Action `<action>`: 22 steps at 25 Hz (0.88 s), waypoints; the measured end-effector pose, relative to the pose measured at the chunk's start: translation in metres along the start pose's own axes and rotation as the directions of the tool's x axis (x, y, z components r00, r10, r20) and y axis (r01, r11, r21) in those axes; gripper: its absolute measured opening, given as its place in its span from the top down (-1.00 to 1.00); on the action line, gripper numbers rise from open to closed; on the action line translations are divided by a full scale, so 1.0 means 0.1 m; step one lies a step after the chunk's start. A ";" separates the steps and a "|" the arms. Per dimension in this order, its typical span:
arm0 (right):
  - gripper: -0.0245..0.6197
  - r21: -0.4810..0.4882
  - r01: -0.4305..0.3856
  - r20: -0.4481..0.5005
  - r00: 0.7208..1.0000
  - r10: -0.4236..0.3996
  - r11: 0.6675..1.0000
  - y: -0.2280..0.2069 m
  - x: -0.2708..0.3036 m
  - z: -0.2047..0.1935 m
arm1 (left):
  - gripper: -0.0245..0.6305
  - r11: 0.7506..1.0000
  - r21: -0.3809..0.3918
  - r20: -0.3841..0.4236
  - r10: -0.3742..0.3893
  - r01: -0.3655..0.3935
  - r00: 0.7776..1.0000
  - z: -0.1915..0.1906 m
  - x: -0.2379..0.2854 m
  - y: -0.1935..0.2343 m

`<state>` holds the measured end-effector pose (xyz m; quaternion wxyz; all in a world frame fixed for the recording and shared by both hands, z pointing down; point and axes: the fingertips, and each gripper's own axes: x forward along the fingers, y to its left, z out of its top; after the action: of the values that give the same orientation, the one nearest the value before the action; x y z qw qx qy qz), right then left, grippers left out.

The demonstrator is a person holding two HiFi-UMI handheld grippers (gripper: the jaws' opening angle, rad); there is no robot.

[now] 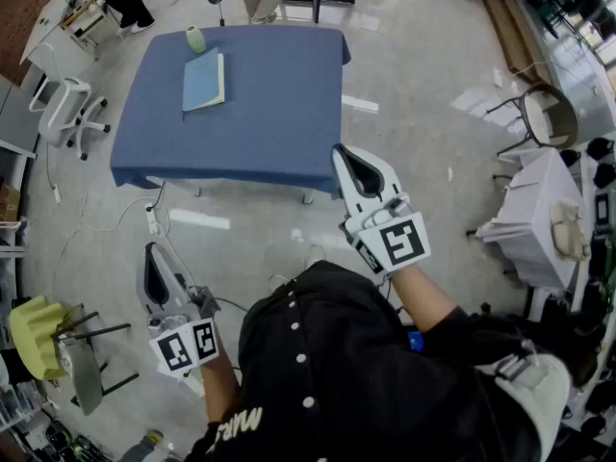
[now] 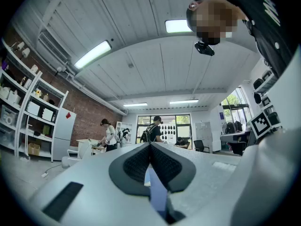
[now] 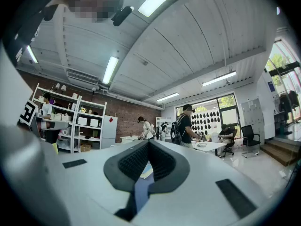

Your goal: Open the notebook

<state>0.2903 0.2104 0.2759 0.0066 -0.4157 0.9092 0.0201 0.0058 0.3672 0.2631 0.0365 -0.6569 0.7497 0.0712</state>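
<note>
Plainly the work has not begun. The blue tabletop (image 1: 269, 114) fills the upper part of the head view, and the person stands back from its near edge, well apart from anything on it. Both arms are held low and forward, probably just carrying the tools on the approach.

The left hand-held gripper (image 1: 154, 256) has its jaws pressed together with nothing between them. The right hand-held gripper (image 1: 345, 159) is shut and empty too, reaching about to the near right corner.

The notebook (image 1: 204, 80) lies flat and closed near the far left corner. Its pale page edge faces right, so the cover would likely lift from that side. A small green roll (image 1: 195, 38) stands at the far edge, just beyond the notebook.
</note>
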 end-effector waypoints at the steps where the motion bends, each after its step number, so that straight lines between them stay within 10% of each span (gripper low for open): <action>1: 0.92 -0.005 -0.005 0.012 1.000 0.005 1.000 0.00 0.01 0.01 | 0.92 1.000 0.002 -0.002 -0.001 0.001 1.000 -0.01 0.00 0.00; 22: 0.92 0.062 -0.021 0.039 0.999 0.018 0.998 -0.09 0.12 -0.10 | 0.92 0.999 0.052 -0.026 0.000 0.001 1.000 -0.11 0.18 -0.07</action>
<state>0.2895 0.1948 0.2852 0.0368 -0.4060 0.9131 -0.0005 0.0112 0.3469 0.2713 0.0436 -0.6569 0.7515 0.0430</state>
